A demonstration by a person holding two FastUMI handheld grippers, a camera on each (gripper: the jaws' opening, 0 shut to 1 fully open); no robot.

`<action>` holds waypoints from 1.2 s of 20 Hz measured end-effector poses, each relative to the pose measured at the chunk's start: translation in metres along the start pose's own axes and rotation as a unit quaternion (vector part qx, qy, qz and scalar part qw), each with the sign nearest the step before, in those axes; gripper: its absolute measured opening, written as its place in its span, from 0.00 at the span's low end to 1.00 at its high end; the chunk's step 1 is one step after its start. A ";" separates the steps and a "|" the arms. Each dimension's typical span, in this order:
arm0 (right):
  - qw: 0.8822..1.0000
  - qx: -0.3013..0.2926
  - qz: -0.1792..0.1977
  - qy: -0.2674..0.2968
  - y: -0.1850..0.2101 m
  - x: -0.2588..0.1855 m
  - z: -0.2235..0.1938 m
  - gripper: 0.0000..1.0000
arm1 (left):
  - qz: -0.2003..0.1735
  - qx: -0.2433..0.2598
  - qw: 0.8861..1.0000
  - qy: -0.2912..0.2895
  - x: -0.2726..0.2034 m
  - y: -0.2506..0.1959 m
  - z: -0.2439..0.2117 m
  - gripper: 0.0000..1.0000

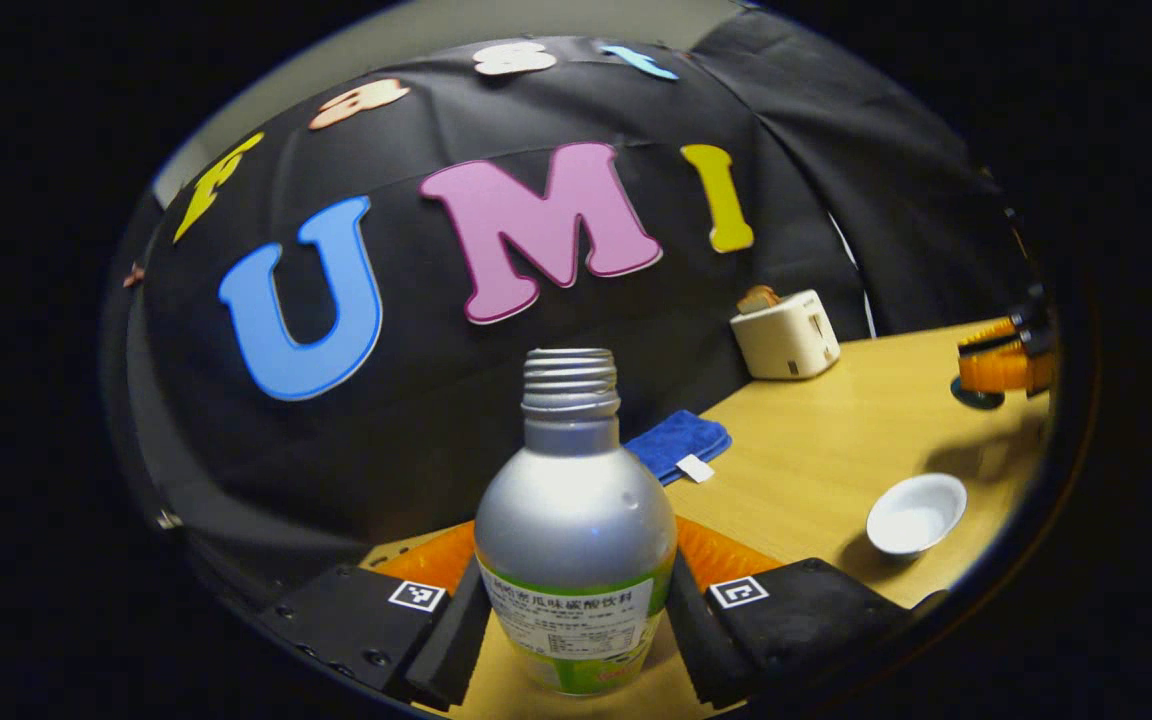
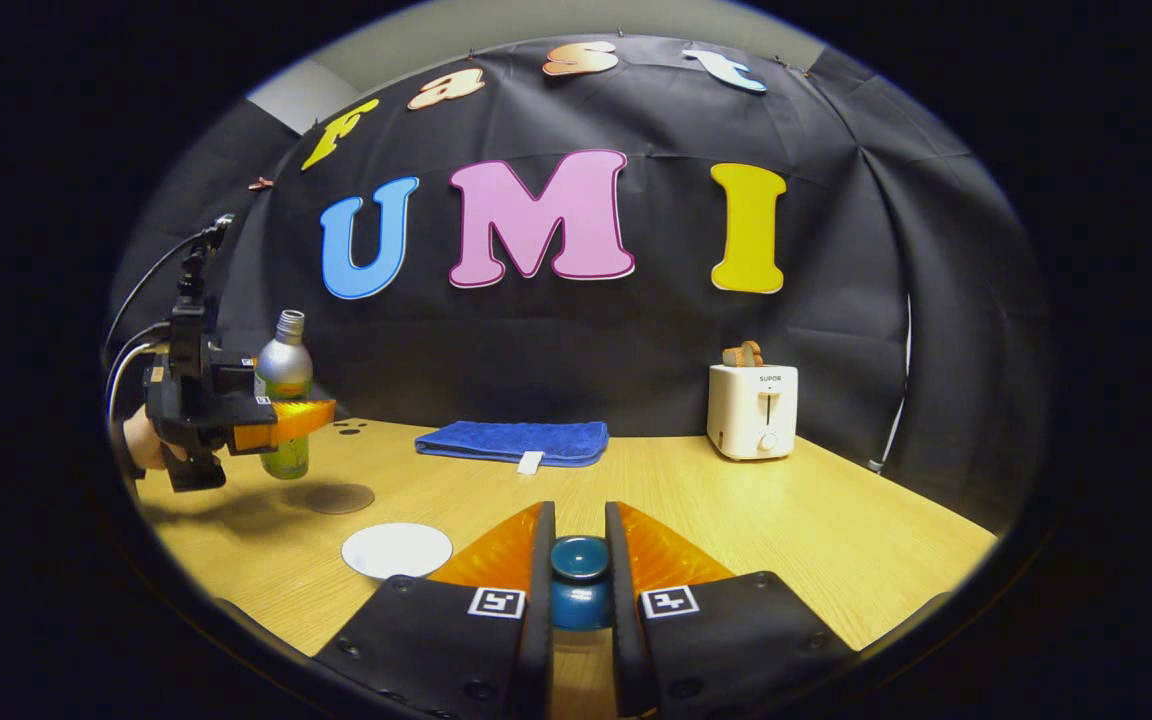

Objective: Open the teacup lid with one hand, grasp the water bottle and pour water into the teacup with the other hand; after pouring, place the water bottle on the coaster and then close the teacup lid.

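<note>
Left gripper (image 1: 576, 625): jaws set narrow against both sides of the water bottle (image 1: 576, 530), gripping it at the labelled lower body; bottle upright, cap off, threaded neck bare.
Bottle height: in the right gripper view the bottle (image 2: 284, 400) appears lifted clear of the table (image 2: 836, 520), with the coaster (image 2: 338, 497) just below and ahead of it.
Right gripper (image 2: 579, 585): jaws drawn close on the knob of the teacup lid (image 2: 579, 575); both fingers appear to press the dark blue knob, held up off the table.
Teacup (image 1: 916, 513): white, open, standing on the table ahead and to the right of the left jaws; in the right gripper view it sits just left of the right jaws (image 2: 397, 549).
Step in hand (judgement): bottle is grasped and the lid is off, so carrying the bottle to the cup and pouring comes next.
How to do it well (judgement): bring the neck over the middle of the cup before tipping, tilt slowly, keep the grip firm on the smooth metal body, and keep the lid well aside of the pour.
Risk (judgement): the cup is shallow and wide, so a fast tilt could splash.
Writing: bottle label printing too small to make out; the toaster (image 2: 753, 410) carries a front mark, not reported here.
Other items: blue cloth (image 2: 516, 441) lies far ahead of both jaws, by the wall.
</note>
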State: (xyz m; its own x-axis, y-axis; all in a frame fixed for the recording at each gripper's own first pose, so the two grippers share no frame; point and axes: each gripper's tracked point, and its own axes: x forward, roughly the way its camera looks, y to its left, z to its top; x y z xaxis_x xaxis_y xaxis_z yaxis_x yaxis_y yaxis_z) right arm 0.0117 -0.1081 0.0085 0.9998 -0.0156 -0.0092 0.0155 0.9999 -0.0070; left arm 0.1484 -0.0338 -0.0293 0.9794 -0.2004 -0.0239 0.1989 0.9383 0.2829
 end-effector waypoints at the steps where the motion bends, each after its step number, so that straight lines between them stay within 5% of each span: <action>1: 1.000 0.000 -0.001 0.000 0.000 0.000 0.000 0.28 | 0.001 -0.028 1.000 -0.008 0.003 0.001 0.001 0.81; 7: 1.000 0.000 -0.011 0.000 -0.003 -0.001 0.000 0.28 | -0.003 -0.133 0.990 -0.034 0.017 0.009 -0.002 0.81; 21: 1.000 0.000 -0.013 -0.001 -0.003 -0.002 0.000 0.28 | -0.001 -0.156 0.988 0.016 0.022 -0.001 -0.040 0.84; 24: 1.000 0.000 -0.013 -0.001 -0.003 -0.002 0.000 0.28 | 0.006 -0.149 0.989 0.025 0.014 0.001 -0.038 0.98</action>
State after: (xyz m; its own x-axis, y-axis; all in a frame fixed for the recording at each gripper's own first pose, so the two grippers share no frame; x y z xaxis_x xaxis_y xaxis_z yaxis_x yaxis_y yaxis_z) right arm 0.0102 -0.1110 0.0081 0.9991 -0.0414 -0.0071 0.0413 0.9991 -0.0069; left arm 0.1640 -0.0247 -0.0661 0.9808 -0.1814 -0.0717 0.1811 0.9834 -0.0109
